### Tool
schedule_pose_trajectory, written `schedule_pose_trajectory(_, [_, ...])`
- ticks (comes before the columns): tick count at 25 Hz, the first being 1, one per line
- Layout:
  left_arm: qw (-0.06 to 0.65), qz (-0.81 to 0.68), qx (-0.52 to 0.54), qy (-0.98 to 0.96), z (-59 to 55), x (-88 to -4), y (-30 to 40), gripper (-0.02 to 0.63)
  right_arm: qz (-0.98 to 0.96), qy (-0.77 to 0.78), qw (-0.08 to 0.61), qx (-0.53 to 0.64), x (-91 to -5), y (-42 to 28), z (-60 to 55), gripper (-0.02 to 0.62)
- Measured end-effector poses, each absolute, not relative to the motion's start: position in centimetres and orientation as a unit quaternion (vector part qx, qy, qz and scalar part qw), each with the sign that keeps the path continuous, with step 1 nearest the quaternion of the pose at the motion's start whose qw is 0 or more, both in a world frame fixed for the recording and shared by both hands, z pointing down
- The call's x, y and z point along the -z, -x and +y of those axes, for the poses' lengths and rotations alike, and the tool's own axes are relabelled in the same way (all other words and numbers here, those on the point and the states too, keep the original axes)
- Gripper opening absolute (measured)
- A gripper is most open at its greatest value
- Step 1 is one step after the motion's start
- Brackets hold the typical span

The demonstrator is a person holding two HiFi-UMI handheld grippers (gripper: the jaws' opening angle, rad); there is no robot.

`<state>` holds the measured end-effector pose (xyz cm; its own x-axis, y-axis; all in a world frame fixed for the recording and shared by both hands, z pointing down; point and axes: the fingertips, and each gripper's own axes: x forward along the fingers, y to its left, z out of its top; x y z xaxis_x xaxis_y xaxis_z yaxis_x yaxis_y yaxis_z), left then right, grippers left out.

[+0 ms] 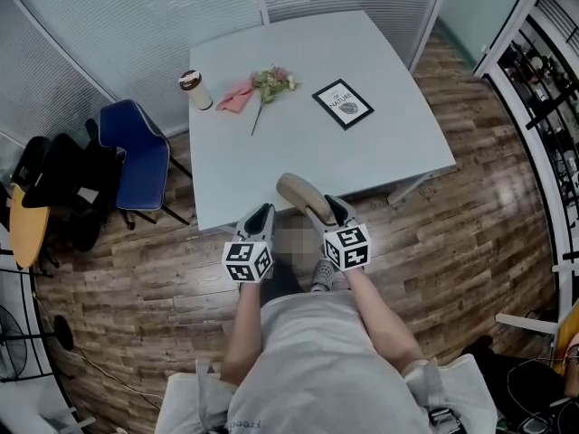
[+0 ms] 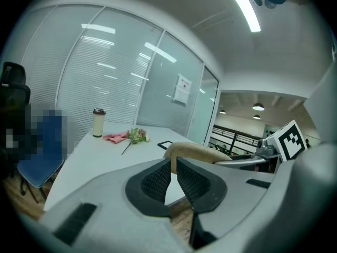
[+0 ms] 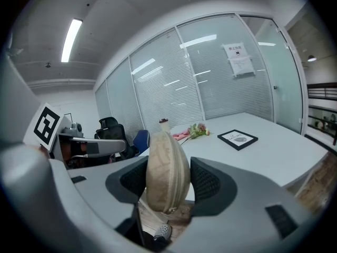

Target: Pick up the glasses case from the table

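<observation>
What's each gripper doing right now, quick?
Left gripper: closed, nothing between its jaws.
Right gripper: closed on the glasses case.

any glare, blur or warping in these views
Head view: fisheye bows the edges of the white table, sheen glares on the wooden floor; left gripper view: dark vignetted corners, ceiling strip light blown out; right gripper view: beige zipped glasses case sharp, window blinds bend.

We see a white table (image 1: 380, 143) on a wood floor (image 1: 488, 242), glass walls (image 1: 136, 25) with blinds on the far side, and a blue chair (image 1: 136, 152) at left.
</observation>
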<state>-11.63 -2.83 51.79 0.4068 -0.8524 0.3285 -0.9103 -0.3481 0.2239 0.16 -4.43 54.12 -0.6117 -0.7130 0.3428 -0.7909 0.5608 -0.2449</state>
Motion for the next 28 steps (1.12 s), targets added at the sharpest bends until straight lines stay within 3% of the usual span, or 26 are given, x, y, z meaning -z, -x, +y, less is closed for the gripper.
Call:
schedule_pose_trajectory(5, [0.184,-0.537,-0.079,-0.819,-2.7,-52.0,11.4,0.009,-0.877,-0.431,0.098,-0.188,-53.9,-0.2,-4.2,0.230])
schedule_pose_trajectory(28, [0.187,-0.530,-0.079,-0.824,-3.5,-51.9,11.5,0.009,-0.877,-0.428,0.086,-0.201,-53.5,0.2,-5.1,0.232])
